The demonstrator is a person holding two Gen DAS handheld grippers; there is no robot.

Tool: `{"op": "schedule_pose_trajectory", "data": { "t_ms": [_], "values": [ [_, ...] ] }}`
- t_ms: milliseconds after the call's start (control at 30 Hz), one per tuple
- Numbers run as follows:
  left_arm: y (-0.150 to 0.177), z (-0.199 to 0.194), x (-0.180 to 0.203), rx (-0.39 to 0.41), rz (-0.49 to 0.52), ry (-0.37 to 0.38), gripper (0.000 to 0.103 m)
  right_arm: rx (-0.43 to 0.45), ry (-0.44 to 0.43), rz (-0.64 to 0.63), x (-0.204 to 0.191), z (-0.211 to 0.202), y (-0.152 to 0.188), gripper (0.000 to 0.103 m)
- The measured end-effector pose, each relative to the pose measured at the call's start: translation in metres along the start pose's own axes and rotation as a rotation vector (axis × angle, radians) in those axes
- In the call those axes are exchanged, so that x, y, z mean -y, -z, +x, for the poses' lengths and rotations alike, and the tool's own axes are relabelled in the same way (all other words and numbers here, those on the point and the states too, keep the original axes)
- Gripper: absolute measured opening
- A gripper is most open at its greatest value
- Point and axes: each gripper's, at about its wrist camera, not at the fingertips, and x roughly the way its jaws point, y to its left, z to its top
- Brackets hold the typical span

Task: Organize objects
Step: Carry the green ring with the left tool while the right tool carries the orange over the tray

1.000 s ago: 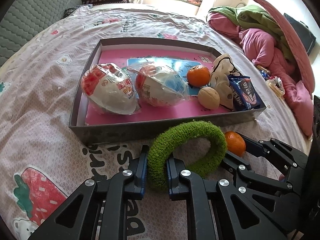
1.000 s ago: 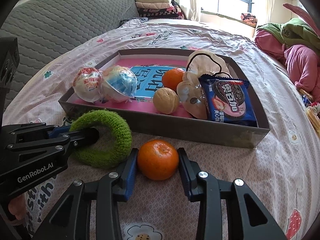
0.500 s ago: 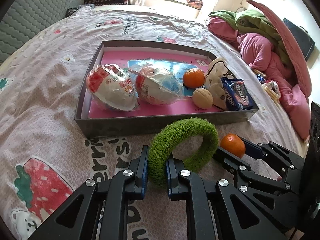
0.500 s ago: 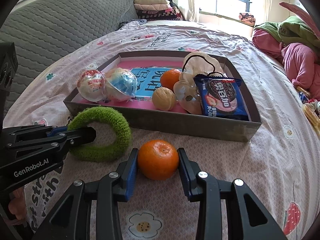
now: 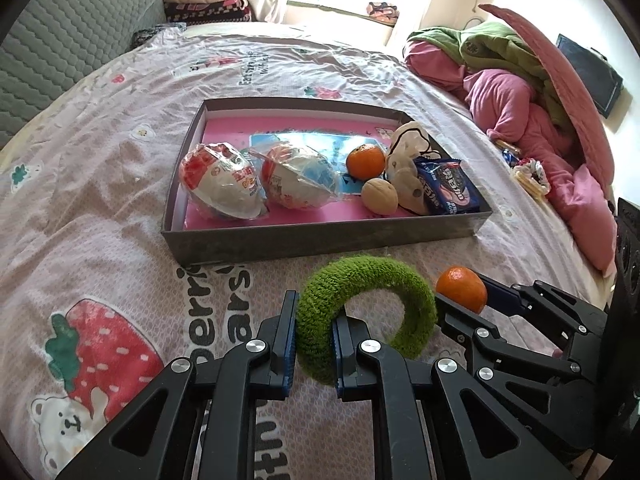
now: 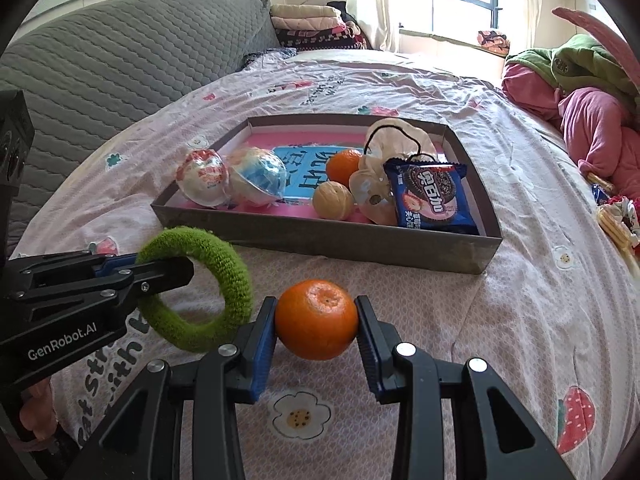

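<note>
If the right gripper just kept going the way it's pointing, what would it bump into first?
Probably the near wall of the grey box: the right gripper, clamped on a tangerine, points down toward it across open bedspread. Depth is uncertain.

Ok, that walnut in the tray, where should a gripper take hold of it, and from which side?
Grip the walnut across its round middle, coming down from above. A tangerine sits just behind it and a cream pouch close on its right, so finger room looks best on its left and front. The tray wall probably blocks a level approach.
</note>
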Motion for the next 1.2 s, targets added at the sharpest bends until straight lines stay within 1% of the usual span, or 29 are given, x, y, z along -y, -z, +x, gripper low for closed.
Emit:
{"op": "schedule_pose_trajectory", "data": {
  "t_ms": [267, 567, 867, 1067, 1200],
  "values": [
    [0.001, -0.014, 0.005, 0.021, 0.008, -0.007, 0.014, 0.019, -0.011, -0.006, -0.003, -0.014, 0.001, 0.038],
    [-0.013, -0.029, 0.007, 0.058, 0.013, -0.008, 0.014, 0.051, -0.008, -0.018, -0.002, -0.028, -0.013, 0.038],
    [-0.030, -0.027, 0.003, 0.075, 0.011, -0.008, 0.014, 0.072, 0.003, -0.010, 0.002, -0.025, -0.030, 0.038],
    [-0.039, -0.023, -0.003, 0.082, -0.012, -0.012, 0.014, 0.068, 0.005, -0.008, 0.004, -0.019, -0.038, 0.038],
    [-0.046, -0.026, -0.007, 0.119, -0.028, -0.023, 0.014, 0.074, 0.008, -0.003, 0.006, -0.019, -0.041, 0.038]
  ]
}}
